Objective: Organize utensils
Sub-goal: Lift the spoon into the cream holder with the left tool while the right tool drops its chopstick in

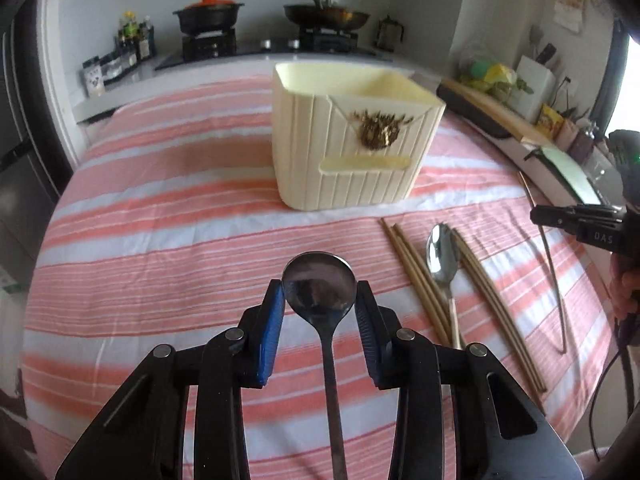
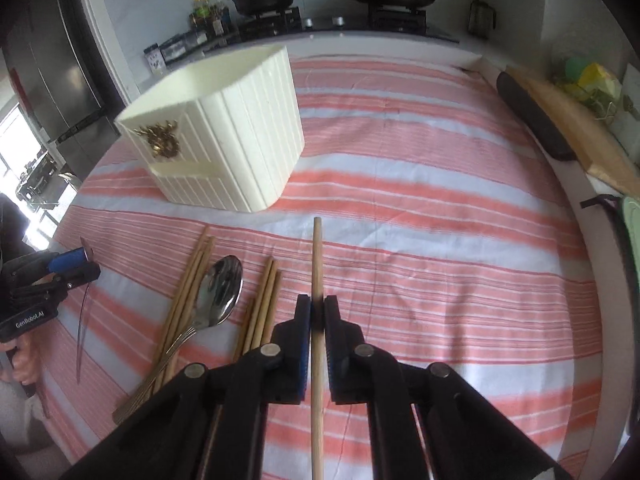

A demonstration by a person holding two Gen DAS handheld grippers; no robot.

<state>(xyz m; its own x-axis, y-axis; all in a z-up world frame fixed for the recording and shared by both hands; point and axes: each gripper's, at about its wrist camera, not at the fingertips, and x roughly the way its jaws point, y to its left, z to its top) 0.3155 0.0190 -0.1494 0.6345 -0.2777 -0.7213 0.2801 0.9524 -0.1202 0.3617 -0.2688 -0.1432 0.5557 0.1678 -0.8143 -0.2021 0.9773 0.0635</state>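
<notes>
left gripper [image 1: 320,294] clamps spoon [image 1: 320,284] by bowl | right gripper [image 2: 317,314] pinches chopstick [image 2: 317,280] | holder [image 1: 348,136] far, centre | lift each upright, drop handle-first into holder, clear its rim

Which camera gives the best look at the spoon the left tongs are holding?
Left wrist: the spoon faces the lens, bowl and handle between the left tongs. Right wrist shows it edge-on, a thin sliver at the frame's left.

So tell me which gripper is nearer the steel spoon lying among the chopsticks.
Left, I'd judge: the left gripper hovers just beside the spoon; the right gripper sits past the chopsticks.
</notes>
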